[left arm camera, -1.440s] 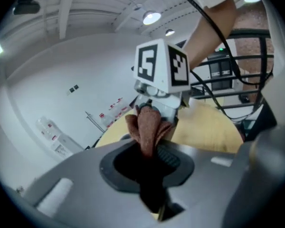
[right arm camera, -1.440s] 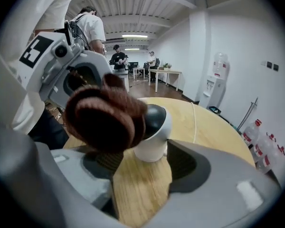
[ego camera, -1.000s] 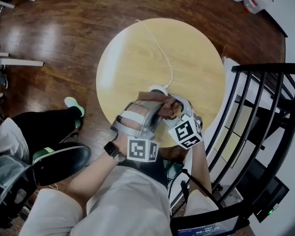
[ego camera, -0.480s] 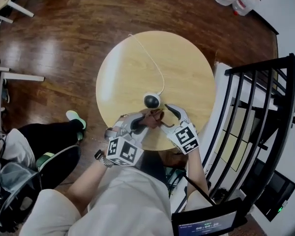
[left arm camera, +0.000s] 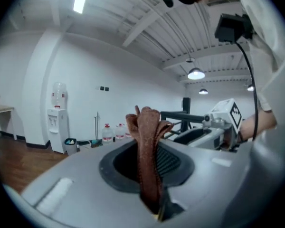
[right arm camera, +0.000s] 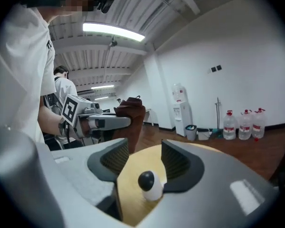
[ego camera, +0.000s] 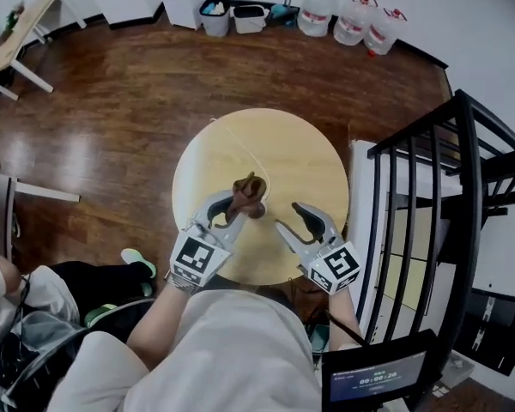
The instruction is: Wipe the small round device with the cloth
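Right gripper view shows the small round device (right arm camera: 147,184) sitting on the round table (right arm camera: 128,194), white body low, dark face tipped up and leftward. It is seen through the gap of the right gripper (right arm camera: 145,152), whose jaws stand apart on nothing and have just been closing. The left gripper (ego camera: 237,202) is clamped on the cloth (left arm camera: 147,137), a bunched strip running lengthwise along the jaws and past their tips. In the head view the device cannot be made out beside the cloth; a thin white cord (ego camera: 240,151) shows.

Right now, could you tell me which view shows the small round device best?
The right gripper view: the small round device stands clear on the table, near mid-frame. In the head view the cloth in the left gripper seems to hide it. The left gripper view shows no device, just cloth and room.
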{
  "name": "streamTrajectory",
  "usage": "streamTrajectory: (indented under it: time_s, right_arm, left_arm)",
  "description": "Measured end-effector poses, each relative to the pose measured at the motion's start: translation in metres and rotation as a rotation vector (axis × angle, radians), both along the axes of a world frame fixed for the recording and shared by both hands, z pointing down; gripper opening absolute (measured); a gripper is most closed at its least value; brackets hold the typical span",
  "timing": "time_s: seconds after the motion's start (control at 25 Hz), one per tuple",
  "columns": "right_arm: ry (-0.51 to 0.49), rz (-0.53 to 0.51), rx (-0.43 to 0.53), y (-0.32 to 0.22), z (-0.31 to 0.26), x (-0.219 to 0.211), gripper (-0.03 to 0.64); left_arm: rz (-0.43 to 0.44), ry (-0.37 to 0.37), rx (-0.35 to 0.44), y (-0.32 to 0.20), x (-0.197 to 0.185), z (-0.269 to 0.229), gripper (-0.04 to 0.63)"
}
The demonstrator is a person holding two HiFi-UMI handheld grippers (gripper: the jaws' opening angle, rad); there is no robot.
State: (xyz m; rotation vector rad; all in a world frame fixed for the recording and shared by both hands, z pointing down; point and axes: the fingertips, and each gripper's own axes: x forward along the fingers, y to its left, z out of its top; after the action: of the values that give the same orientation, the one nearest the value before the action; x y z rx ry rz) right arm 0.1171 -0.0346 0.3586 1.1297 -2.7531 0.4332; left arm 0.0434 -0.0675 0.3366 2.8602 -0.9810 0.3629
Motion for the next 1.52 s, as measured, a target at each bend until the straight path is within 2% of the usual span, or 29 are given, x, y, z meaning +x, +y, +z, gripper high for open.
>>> streamTrajectory:
  time_s: [0.2, 0.28, 0.48, 0.6, 0.68, 0.84, 1.04, 1.16, 1.32, 1.52]
  right_arm:
    - [-0.014, 0.099, 0.127, -0.004, -0.061, 0.019, 0.09]
    - [-0.013, 0.132, 0.162, -0.005, -0.078, 0.023, 0.089]
    - [-0.006, 0.248, 0.217, -0.006, -0.108, 0.047, 0.078]
    - [0.014, 0.299, 0.24, -0.005, -0.129, 0.063, 0.058]
    - [0.04, 0.354, 0.254, -0.002, -0.143, 0.079, 0.006]
    - [0.037, 0.418, 0.28, 0.004, -0.158, 0.092, 0.003]
    - [0.056, 0.473, 0.196, 0.006, -0.144, 0.091, 0.003]
    - [0.043, 0.492, 0.168, 0.005, -0.16, 0.081, 0.003]
    - [0.031, 0.51, 0.123, 0.007, -0.174, 0.075, 0.003]
    - [0.037, 0.5, 0.139, 0.022, -0.174, 0.078, 0.003]
  left_arm:
    - [-0.02, 0.106, 0.04, -0.017, 0.012, -0.058, 0.071]
    - [-0.01, 0.134, 0.059, -0.017, 0.012, -0.078, 0.071]
    - [0.041, 0.256, 0.057, -0.013, 0.016, -0.11, 0.071]
    - [0.039, 0.22, 0.08, -0.012, 0.018, -0.119, 0.071]
    - [0.041, 0.187, 0.093, -0.011, 0.022, -0.12, 0.071]
    - [0.037, 0.184, 0.107, -0.003, 0.017, -0.115, 0.071]
    - [0.031, 0.168, 0.101, 0.002, 0.004, -0.11, 0.071]
    - [0.055, 0.166, 0.117, -0.003, -0.009, -0.125, 0.071]
    - [0.057, 0.217, 0.094, -0.003, -0.02, -0.138, 0.069]
    - [0.032, 0.273, 0.08, 0.016, -0.014, -0.137, 0.067]
